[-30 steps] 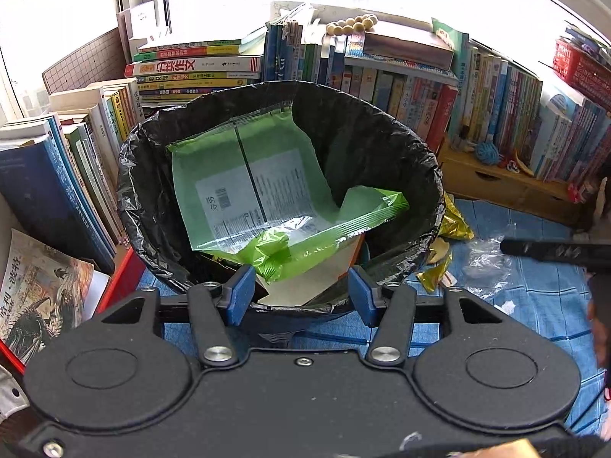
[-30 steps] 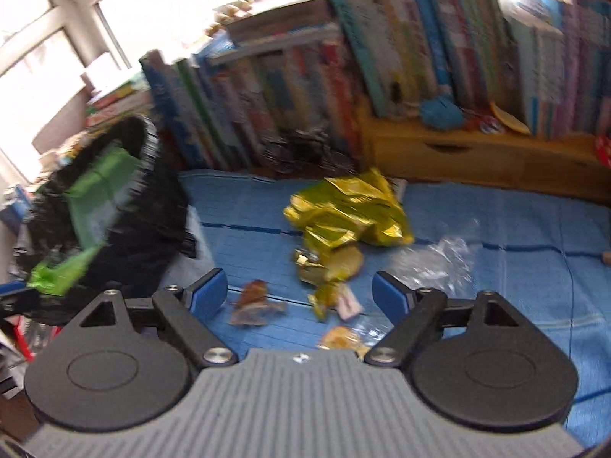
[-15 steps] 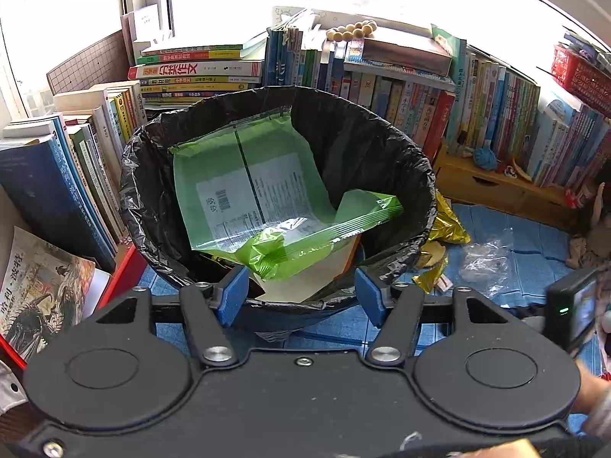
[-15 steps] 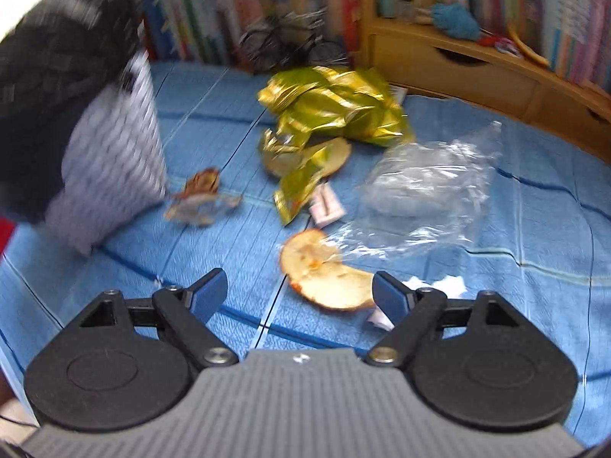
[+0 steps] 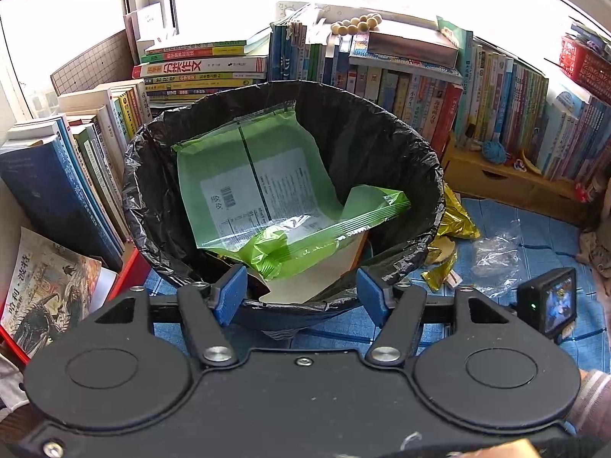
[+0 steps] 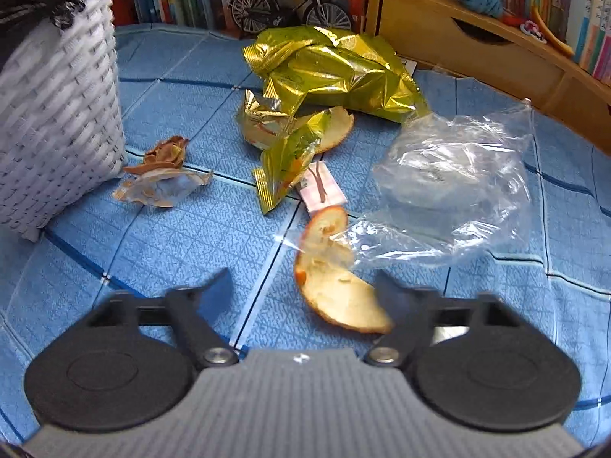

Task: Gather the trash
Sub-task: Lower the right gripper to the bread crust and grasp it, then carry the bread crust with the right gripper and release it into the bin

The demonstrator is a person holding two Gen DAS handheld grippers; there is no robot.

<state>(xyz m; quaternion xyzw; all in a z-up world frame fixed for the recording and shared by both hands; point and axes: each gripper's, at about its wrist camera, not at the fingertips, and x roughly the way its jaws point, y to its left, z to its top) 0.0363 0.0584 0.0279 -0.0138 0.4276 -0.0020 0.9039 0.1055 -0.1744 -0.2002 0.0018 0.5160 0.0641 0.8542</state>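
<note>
The waste bin, lined in black, holds a green plastic package and a white sheet. My left gripper hovers open at the bin's near rim, holding nothing. Low over the blue mat, my right gripper is open. An orange peel lies between its fingers, close to the right one. Beyond it lie a clear plastic bag, a crumpled gold foil wrapper, a small gold sachet, a second peel, a pink packet and a brown wrapper.
The bin's white woven wall stands at the left of the litter. Rows of books and a wooden drawer unit line the back, with a model bicycle in front. Stacked books crowd the bin's left side.
My right gripper has swung from the bin down to the mat and closed in on the orange peel. The left gripper has stayed open at the bin, drawing back slightly.
</note>
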